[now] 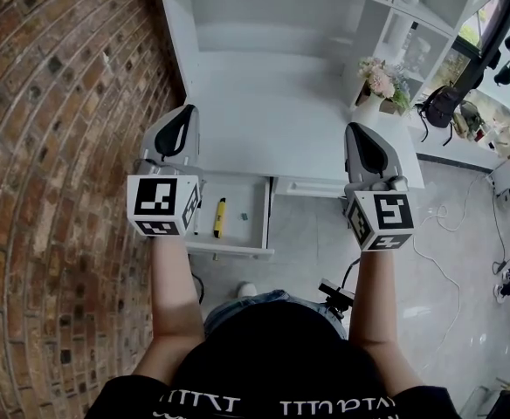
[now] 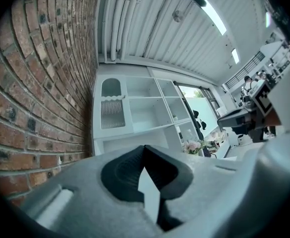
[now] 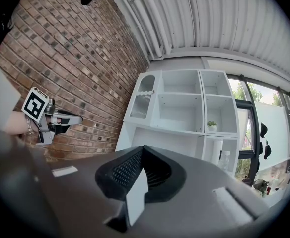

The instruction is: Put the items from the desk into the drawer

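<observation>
I hold both grippers up level over the white desk [image 1: 268, 112]. My left gripper [image 1: 182, 119] is shut with nothing between its jaws; in the left gripper view [image 2: 145, 155] its pads meet in front of the shelves. My right gripper [image 1: 361, 134] is also shut and empty, and in the right gripper view [image 3: 141, 157] its pads are together. Below the left gripper the desk drawer [image 1: 230, 250] stands open. A yellow pen-like item [image 1: 220, 217] and a small green item [image 1: 245, 216] lie inside it. The desk top shows no loose items near the grippers.
A brick wall [image 1: 54, 173] runs along the left. White shelves [image 3: 180, 105] stand behind the desk. A vase of pink flowers [image 1: 382, 84] sits at the desk's right end. A white cable [image 1: 438, 260] lies on the floor at right.
</observation>
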